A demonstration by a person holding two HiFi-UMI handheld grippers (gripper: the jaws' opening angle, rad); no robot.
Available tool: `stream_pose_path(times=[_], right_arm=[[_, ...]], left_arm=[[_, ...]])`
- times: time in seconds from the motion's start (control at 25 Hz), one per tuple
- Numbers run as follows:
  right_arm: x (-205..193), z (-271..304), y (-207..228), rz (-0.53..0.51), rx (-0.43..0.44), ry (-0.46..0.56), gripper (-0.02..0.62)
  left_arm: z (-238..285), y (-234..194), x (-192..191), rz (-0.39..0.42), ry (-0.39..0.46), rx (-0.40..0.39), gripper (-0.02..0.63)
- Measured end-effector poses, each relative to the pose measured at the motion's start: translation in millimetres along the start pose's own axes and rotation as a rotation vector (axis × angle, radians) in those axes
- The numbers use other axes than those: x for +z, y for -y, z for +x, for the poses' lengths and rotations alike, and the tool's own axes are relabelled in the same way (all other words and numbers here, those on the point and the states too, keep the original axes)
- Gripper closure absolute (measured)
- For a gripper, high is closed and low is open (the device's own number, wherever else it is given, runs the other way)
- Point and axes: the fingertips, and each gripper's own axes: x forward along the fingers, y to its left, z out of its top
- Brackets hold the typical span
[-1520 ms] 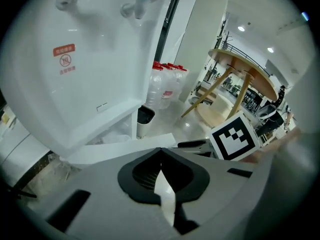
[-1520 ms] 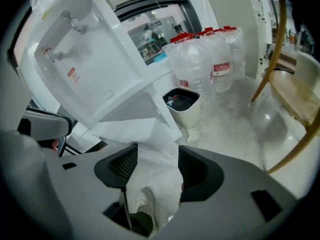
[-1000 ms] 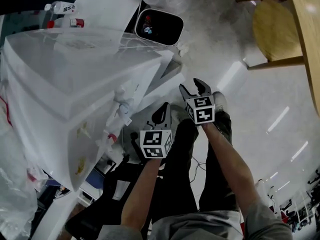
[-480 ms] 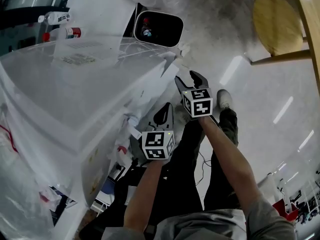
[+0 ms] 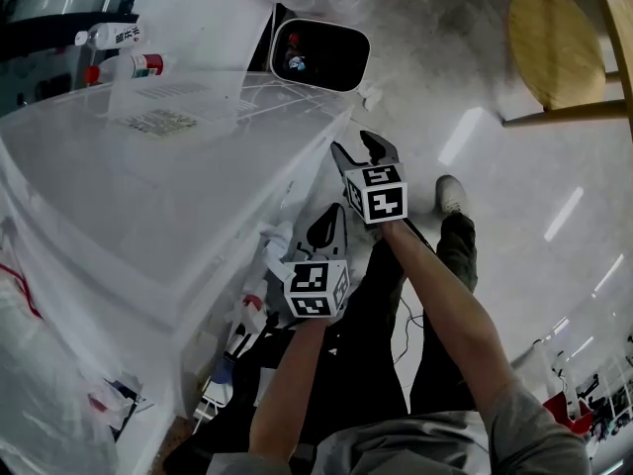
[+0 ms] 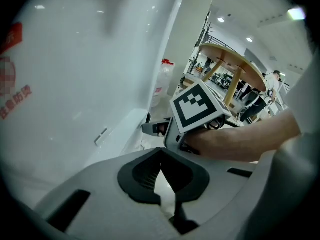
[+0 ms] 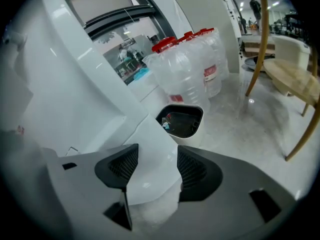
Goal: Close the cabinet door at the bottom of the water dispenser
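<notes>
Reaches farther forward than before with right gripper (image 5: 358, 147), jaws spread astride cabinet door (image 7: 150, 154) edge; holds left gripper (image 5: 326, 222) behind, jaws pressed together, empty; open floor (image 5: 514, 196) rightward.

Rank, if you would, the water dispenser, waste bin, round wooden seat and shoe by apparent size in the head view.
1. water dispenser, by far the largest
2. round wooden seat and waste bin: about alike, not ranked
3. shoe, smallest
</notes>
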Motion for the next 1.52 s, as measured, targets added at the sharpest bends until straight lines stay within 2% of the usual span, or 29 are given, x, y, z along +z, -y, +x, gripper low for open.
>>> stream_pose_path(times=[0.28,0.56,0.68,1.0,1.52], right_arm=[[0,0,2,0.007,0.017,-0.007,0.348],[13,-24,9,-0.004,0.015,0.042,0.35],[20,-44,10,-0.011,0.024,0.068,0.404],[44,-115,-10,-0.078,0.1,0.078,0.516],[122,-266,-66,-0.144,0.206,0.219,0.586]], left_arm=[[-1,1,-4,-0.014,-0.005,0.006,0.598],[-7,10,3,-0.013,0.005,0.018,0.598],[-12,18,11,-0.015,0.018,0.025,0.598],[-49,52,52,-0.042,0.077,0.029,0.598],[-147,107,145,-0.039,0.231,0.054,0.598]])
